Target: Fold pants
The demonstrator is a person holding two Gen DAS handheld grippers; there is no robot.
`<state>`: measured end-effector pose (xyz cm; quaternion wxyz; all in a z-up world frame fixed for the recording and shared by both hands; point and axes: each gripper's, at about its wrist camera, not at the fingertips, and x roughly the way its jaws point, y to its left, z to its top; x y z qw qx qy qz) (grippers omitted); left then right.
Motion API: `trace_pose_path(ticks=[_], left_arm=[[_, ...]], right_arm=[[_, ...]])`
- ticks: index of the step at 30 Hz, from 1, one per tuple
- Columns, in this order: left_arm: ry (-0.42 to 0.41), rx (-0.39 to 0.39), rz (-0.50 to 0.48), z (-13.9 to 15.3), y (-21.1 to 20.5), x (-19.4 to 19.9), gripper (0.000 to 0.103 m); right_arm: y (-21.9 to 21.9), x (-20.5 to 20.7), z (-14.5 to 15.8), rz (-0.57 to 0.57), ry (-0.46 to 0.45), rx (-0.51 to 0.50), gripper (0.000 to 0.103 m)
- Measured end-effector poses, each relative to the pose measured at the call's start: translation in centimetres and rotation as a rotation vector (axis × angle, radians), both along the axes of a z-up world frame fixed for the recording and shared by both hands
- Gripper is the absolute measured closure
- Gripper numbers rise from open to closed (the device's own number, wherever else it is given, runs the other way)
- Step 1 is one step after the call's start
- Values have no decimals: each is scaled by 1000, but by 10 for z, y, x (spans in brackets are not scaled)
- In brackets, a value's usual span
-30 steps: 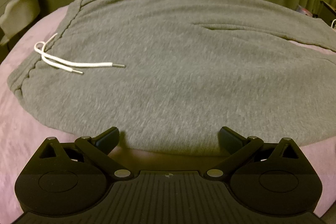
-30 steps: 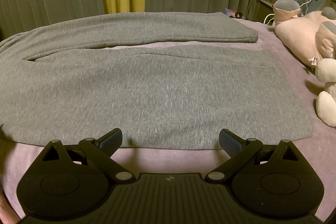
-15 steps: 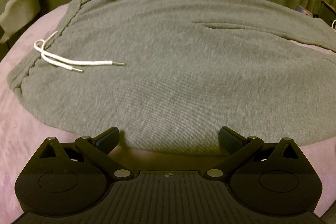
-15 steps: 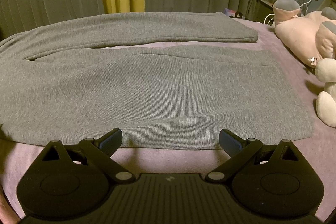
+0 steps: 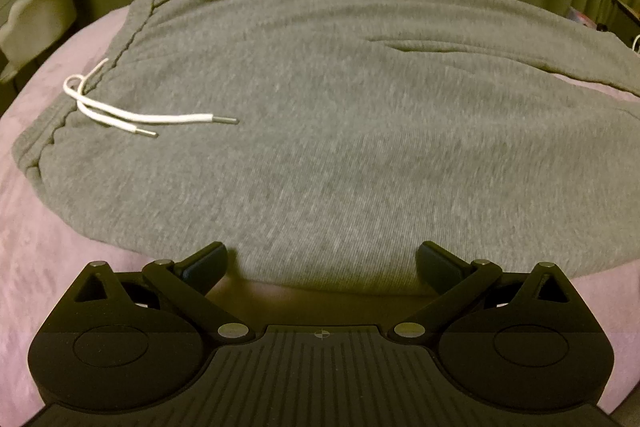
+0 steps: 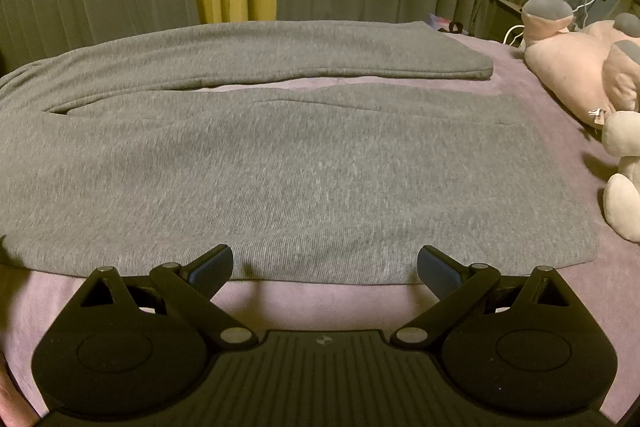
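Pants (image 5: pixel 340 131) flat across the bed (image 5: pixel 48 255)
My tools sit before their near edge; drawstring (image 5: pixel 132 113) left, plush toys (image 6: pixel 580 75) right.

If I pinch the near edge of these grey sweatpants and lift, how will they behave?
The grey sweatpants lie flat and limp, so they will probably drape and sag. The thick knit looks grippy, unlikely to slip. The loose white drawstring may dangle.

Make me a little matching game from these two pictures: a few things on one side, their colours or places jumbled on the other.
Things:
1. drawstring
2. pants
3. plush toy
4. bedsheet

Descriptions:
A. pink, at the far right of the bed
B. white, lying by the waistband
C. purple, under everything
D. grey, spread flat

Pairs: 1-B, 2-D, 3-A, 4-C
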<state>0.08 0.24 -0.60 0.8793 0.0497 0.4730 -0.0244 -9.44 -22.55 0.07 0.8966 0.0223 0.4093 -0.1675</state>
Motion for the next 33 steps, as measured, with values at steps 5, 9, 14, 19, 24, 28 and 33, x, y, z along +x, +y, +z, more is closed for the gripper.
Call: trace_pose_path(ticks=[5, 9, 14, 19, 24, 28, 33], left_arm=[[3, 1, -1, -1, -1, 0, 0], [7, 1, -1, -1, -1, 1, 0], [12, 1, -2, -1, -1, 2, 0], [13, -1, -1, -1, -1, 2, 0], [16, 0, -2, -2, -2, 2, 0], [16, 0, -2, -2, -2, 2, 0], [16, -1, 3, -2, -1, 1, 0]], right_arm=[[-1, 0, -1, 0, 2, 2, 4], [-1, 0, -1, 1, 3, 2, 4], [1, 1, -3, 2, 6, 0, 4], [1, 1, -5, 3, 8, 0, 4], [0, 2, -4, 4, 10, 2, 4], [0, 2, -4, 4, 11, 3, 4], [1, 1, -5, 3, 13, 5, 4]])
